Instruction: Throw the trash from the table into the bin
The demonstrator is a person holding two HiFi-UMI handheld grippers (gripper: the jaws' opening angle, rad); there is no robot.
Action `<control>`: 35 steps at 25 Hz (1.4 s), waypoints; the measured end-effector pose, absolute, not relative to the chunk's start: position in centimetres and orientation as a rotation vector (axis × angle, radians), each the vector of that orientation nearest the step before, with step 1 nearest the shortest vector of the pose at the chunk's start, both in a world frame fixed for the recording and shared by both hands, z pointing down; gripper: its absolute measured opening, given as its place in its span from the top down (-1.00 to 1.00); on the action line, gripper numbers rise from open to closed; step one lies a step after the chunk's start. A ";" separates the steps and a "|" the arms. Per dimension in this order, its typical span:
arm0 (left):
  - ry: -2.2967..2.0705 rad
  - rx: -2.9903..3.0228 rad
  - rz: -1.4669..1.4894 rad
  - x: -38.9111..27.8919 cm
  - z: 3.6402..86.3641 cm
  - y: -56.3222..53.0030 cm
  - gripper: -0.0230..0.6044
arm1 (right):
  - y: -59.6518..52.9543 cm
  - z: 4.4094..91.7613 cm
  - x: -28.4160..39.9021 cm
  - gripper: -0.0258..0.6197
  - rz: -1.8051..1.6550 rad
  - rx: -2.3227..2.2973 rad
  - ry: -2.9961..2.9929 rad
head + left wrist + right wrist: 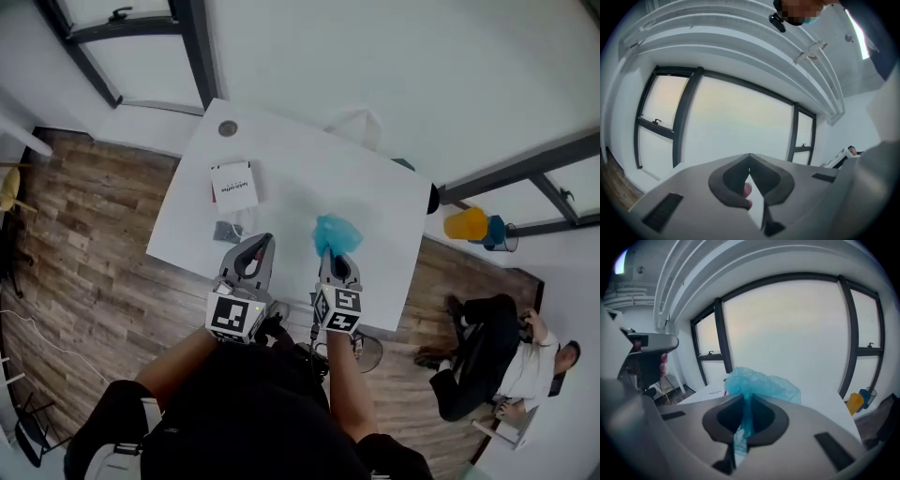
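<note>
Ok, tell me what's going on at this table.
A person stands at a white table with a tool in each hand. The right tool is shut on a crumpled piece of blue plastic, held over the tabletop. The left tool has its jaw tips together. A white box and a small dark item lie on the table, not yet cleared.

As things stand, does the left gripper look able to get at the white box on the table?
Probably yes: the white box lies uncovered just ahead of the left gripper, with only a small dark scrap nearby. Its jaws are shut and must open first.
</note>
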State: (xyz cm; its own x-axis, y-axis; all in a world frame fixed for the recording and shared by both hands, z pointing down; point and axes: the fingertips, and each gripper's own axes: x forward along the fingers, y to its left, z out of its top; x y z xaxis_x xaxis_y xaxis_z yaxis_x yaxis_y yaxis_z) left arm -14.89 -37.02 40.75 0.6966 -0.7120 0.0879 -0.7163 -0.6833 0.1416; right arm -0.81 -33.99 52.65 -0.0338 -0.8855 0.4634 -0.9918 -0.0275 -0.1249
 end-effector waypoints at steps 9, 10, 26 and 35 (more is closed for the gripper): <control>-0.887 2.847 0.026 -12.0 40.3 -32.9 0.94 | -27.9 48.2 -0.8 0.89 0.450 2.174 -1.958; -0.855 2.855 0.013 -11.8 40.1 -32.5 0.94 | -27.3 47.7 -0.8 0.89 0.435 2.199 -1.945; -0.146 2.944 -0.010 -4.9 40.9 -21.8 0.94 | -11.5 43.5 0.0 0.89 0.318 2.698 -1.416; 0.190 2.925 0.062 -0.9 41.8 -11.2 0.94 | 0.7 43.3 2.5 0.89 0.323 2.951 -0.997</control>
